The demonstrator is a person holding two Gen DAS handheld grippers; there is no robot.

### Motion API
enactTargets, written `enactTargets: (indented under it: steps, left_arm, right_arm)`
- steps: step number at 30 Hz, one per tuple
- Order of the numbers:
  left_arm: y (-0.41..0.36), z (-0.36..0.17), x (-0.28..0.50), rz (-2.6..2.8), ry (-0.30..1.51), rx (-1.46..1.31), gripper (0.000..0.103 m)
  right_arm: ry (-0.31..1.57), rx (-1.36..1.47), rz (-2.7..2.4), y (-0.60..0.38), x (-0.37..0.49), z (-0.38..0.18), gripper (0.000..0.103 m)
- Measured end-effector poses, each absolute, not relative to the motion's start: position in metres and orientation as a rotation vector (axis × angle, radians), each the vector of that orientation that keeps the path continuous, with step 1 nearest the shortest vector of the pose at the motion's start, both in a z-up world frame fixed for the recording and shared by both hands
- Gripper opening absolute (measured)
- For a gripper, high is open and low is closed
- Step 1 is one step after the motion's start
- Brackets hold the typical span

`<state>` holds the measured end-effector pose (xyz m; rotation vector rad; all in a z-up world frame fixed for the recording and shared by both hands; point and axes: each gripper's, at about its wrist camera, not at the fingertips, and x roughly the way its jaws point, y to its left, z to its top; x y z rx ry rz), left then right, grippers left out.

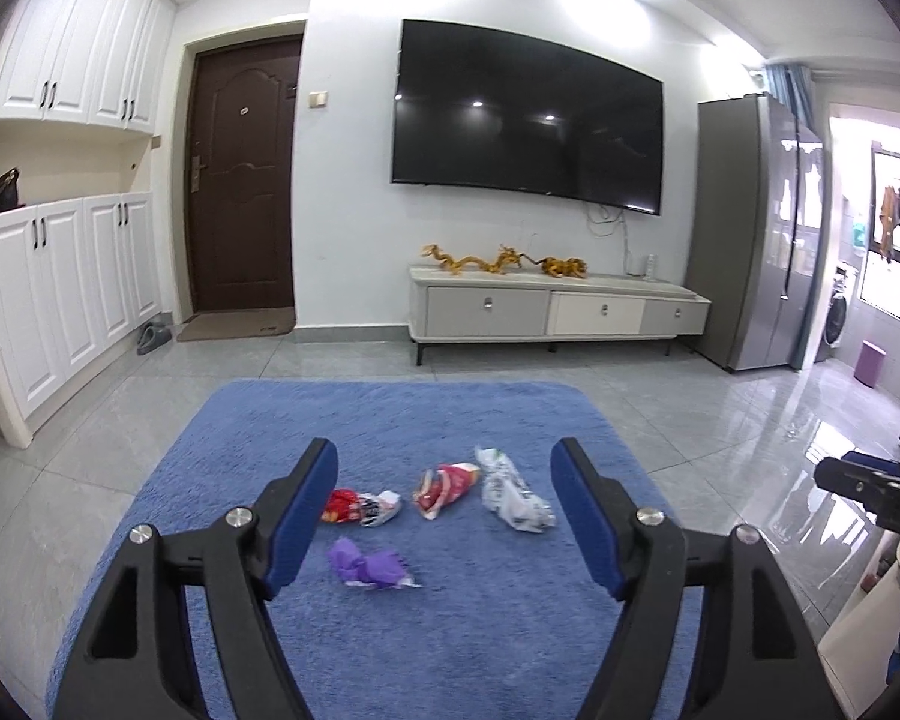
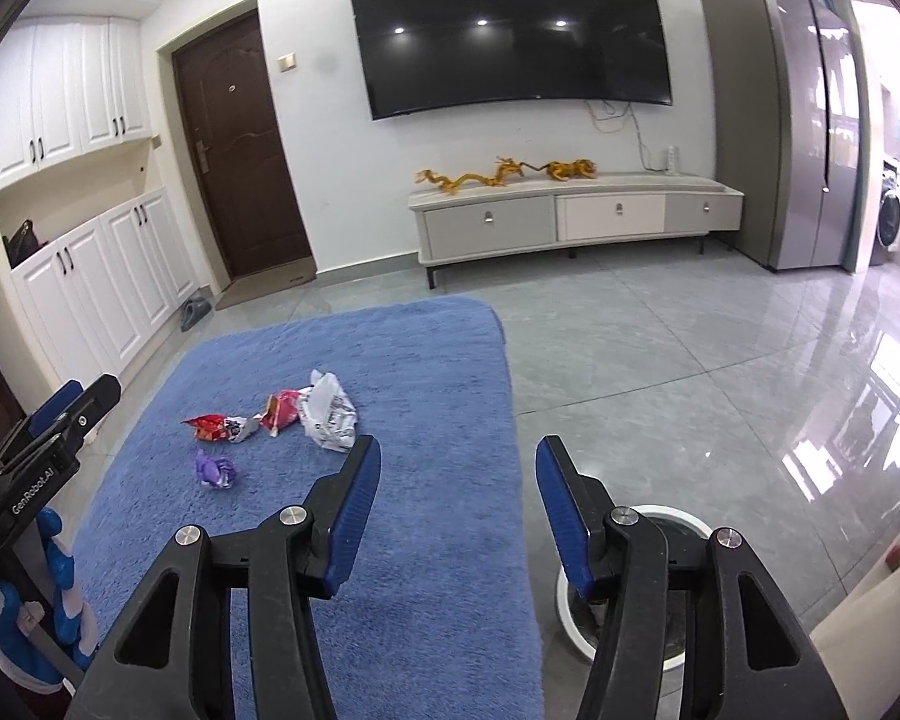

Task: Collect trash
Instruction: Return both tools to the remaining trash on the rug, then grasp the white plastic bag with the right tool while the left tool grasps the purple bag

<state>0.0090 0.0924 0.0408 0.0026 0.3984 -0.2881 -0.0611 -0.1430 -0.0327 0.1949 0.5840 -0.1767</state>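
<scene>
Several crumpled wrappers lie on a blue rug (image 1: 390, 420) (image 2: 390, 360): a purple one (image 1: 371, 564) (image 2: 215, 469), a red and silver one (image 1: 363, 506) (image 2: 217, 427), a red and yellow one (image 1: 445, 486) (image 2: 280, 410) and a white one (image 1: 513, 491) (image 2: 329, 412). My left gripper (image 1: 444, 456) is open and empty, held above the rug just short of the wrappers. My right gripper (image 2: 457, 450) is open and empty over the rug's right edge. A white-rimmed bin (image 2: 678, 513) stands on the floor under its right finger.
A TV cabinet (image 1: 558, 309) with golden dragon figures stands against the far wall under a large TV (image 1: 528, 120). A grey fridge (image 1: 750, 228) is at the right, white cupboards (image 1: 66, 288) and a brown door (image 1: 243, 180) at the left. Grey tile floor surrounds the rug.
</scene>
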Motion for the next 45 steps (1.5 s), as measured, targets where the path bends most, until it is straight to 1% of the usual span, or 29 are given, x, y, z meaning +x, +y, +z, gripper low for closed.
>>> enactTargets:
  steps: [13, 16, 20, 29, 31, 33, 41, 43, 45]
  left_arm:
    - [0.196, 0.053, 0.077, 0.025, 0.373, -0.068, 0.072]
    - [0.207, 0.043, 0.089, 0.018, 0.409, -0.100, 0.072]
    - [0.199, 0.016, 0.106, -0.051, 0.494, -0.092, 0.072]
    - [0.148, -0.051, 0.133, -0.244, 0.685, -0.095, 0.072]
    - [0.137, -0.065, 0.137, -0.261, 0.722, -0.084, 0.072]
    - [0.131, -0.078, 0.143, -0.265, 0.757, -0.076, 0.072]
    - [0.125, -0.115, 0.155, -0.253, 0.873, -0.078, 0.072]
    - [0.127, -0.119, 0.156, -0.261, 0.891, -0.092, 0.072]
    - [0.129, -0.119, 0.155, -0.266, 0.892, -0.097, 0.072]
  right_arm:
    - [0.585, 0.167, -0.070, -0.129, 0.007, -0.030, 0.055]
    - [0.590, 0.165, -0.044, -0.125, 0.027, -0.035, 0.055]
    - [0.622, 0.165, -0.006, -0.118, 0.055, -0.049, 0.056]
    - [0.733, 0.173, 0.078, -0.097, 0.116, -0.099, 0.056]
    - [0.752, 0.176, 0.092, -0.092, 0.130, -0.108, 0.059]
    - [0.771, 0.184, 0.107, -0.087, 0.144, -0.118, 0.061]
    - [0.839, 0.175, 0.142, -0.068, 0.186, -0.157, 0.061]
    - [0.849, 0.177, 0.143, -0.067, 0.193, -0.164, 0.066]
    - [0.849, 0.181, 0.144, -0.066, 0.197, -0.169, 0.068]
